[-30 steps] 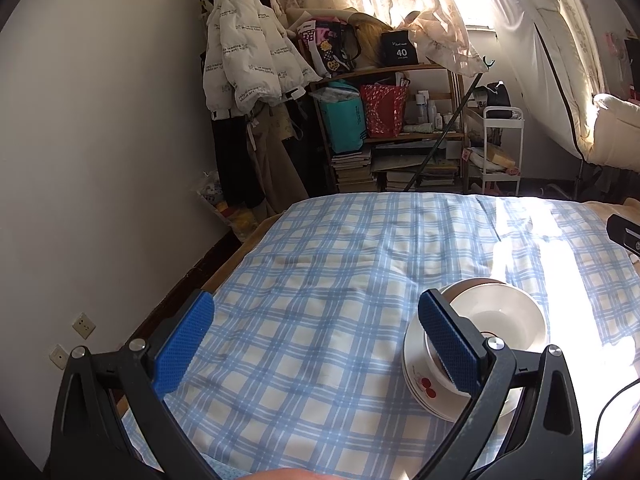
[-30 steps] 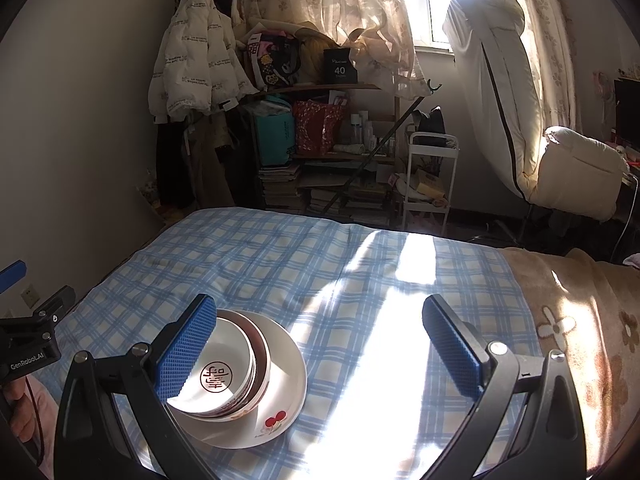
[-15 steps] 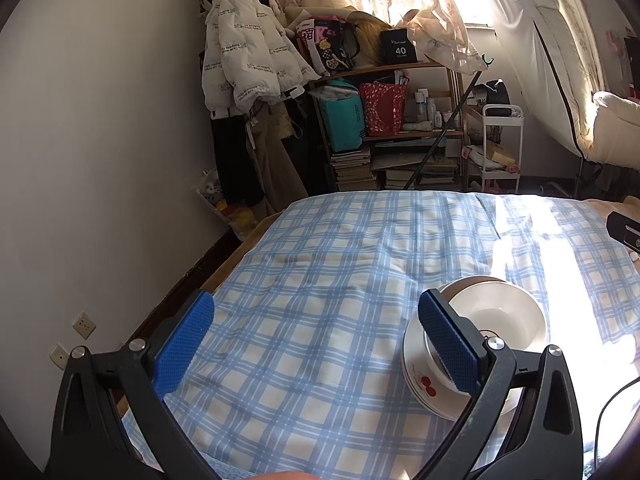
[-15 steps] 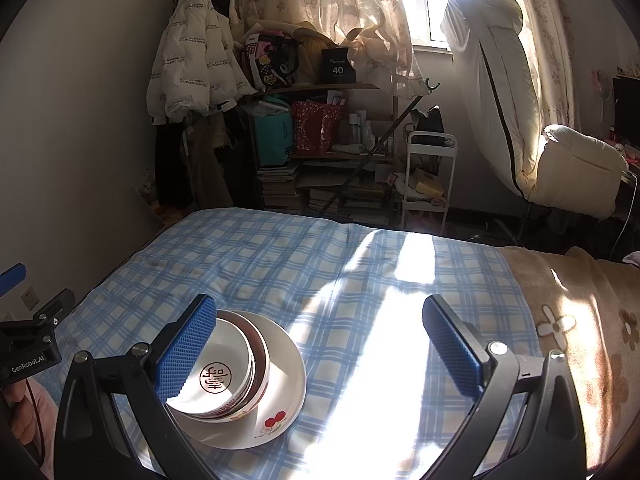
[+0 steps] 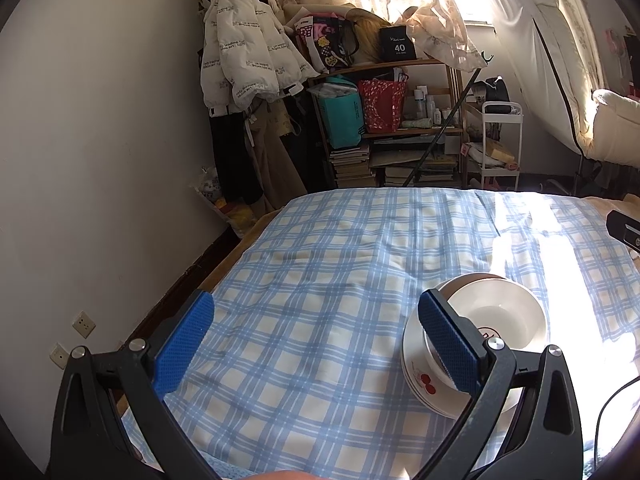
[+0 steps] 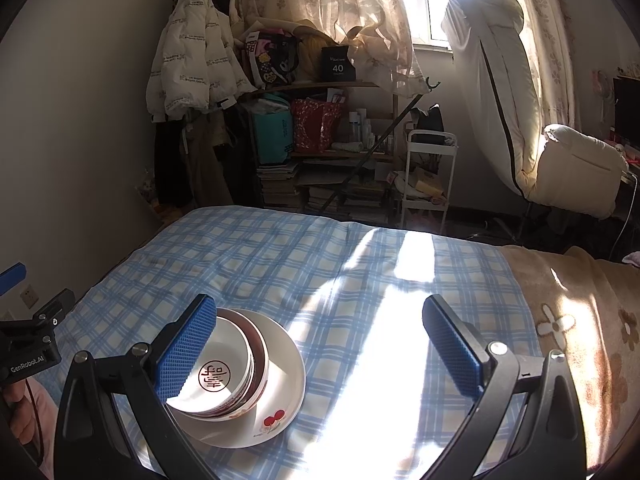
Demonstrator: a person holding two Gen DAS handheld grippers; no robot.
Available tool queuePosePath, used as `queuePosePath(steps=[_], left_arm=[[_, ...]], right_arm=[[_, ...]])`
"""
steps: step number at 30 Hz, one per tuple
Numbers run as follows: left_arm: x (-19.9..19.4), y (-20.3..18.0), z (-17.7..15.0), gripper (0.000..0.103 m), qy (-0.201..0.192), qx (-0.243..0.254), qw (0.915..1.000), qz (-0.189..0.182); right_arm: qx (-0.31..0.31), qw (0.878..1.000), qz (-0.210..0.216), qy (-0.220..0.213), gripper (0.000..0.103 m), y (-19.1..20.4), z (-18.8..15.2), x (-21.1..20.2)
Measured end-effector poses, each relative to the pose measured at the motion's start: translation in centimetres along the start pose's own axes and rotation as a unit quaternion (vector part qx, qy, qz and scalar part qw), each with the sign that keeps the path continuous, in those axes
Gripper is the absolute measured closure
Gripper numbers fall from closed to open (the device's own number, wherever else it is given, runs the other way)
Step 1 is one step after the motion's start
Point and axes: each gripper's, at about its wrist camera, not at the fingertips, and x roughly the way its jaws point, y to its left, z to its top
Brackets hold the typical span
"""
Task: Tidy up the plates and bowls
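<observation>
Left gripper [image 5: 316, 336] hangs wide open low in its frame, nothing between its blue pads, and the right gripper [image 6: 320, 340] is spread just as wide, empty too. Just behind the right gripper's left pad sits the stack: a white bowl [image 6: 224, 376] nested in a brown-rimmed bowl [image 6: 262, 364], both on a white plate [image 6: 280, 400] with a cherry print, lower left of frame, resting on the blue checked bed [image 6: 320, 264]. Shelf [image 6: 320, 152] clutter fills the back.

bowls [image 6: 224, 376] nested on a plate [image 6: 280, 412], on the bed [image 6: 320, 272].
</observation>
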Motion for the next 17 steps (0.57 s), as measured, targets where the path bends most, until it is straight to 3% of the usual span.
queuePosePath(steps=[17], left_arm=[[0.1,0.09,0.07,0.002,-0.001,0.001,1.0,0.0]], right_arm=[[-0.001,1.0,0.0,0.001,0.0,-0.03,0.02,-0.02]])
